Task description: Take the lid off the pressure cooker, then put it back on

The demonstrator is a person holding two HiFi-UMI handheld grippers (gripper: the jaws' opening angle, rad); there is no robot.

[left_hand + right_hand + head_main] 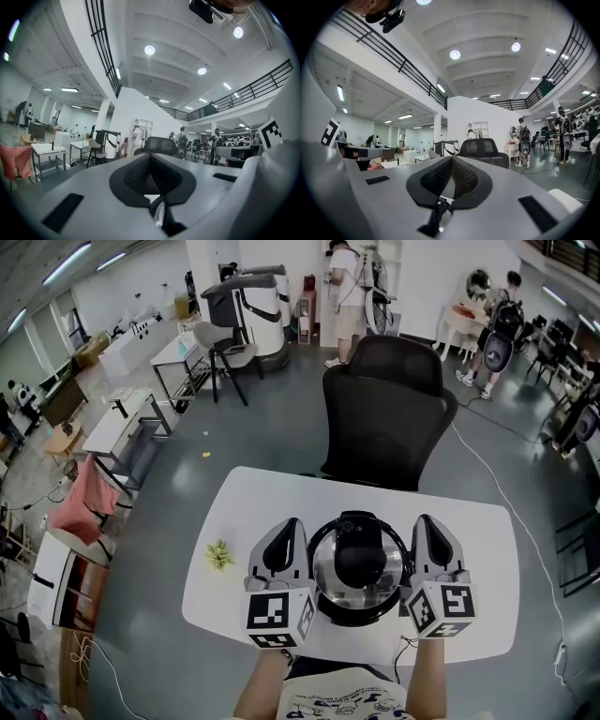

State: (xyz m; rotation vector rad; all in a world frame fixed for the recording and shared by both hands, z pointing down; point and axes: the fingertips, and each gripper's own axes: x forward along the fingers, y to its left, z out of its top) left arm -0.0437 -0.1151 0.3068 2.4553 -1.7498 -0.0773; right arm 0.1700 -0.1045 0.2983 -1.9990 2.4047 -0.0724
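Observation:
The steel pressure cooker (pixel 357 570) stands on the white table (pixel 246 507) just in front of me, its lid on, with a black handle (pixel 359 557) across the top. My left gripper (pixel 289 527) hovers close beside its left, my right gripper (pixel 427 522) close beside its right, both pointing level away from me. Neither touches the cooker as far as I can see. In the left gripper view the jaws (pixel 150 157) are pressed together with nothing between them. The right gripper (pixel 452 159) is likewise shut and empty. The cooker does not show in either gripper view.
A small green thing (pixel 219 555) lies on the table left of the left gripper. A black office chair (pixel 384 413) stands against the table's far edge. Desks, a chair and people are further back in the hall. A cable (pixel 525 521) runs along the floor at right.

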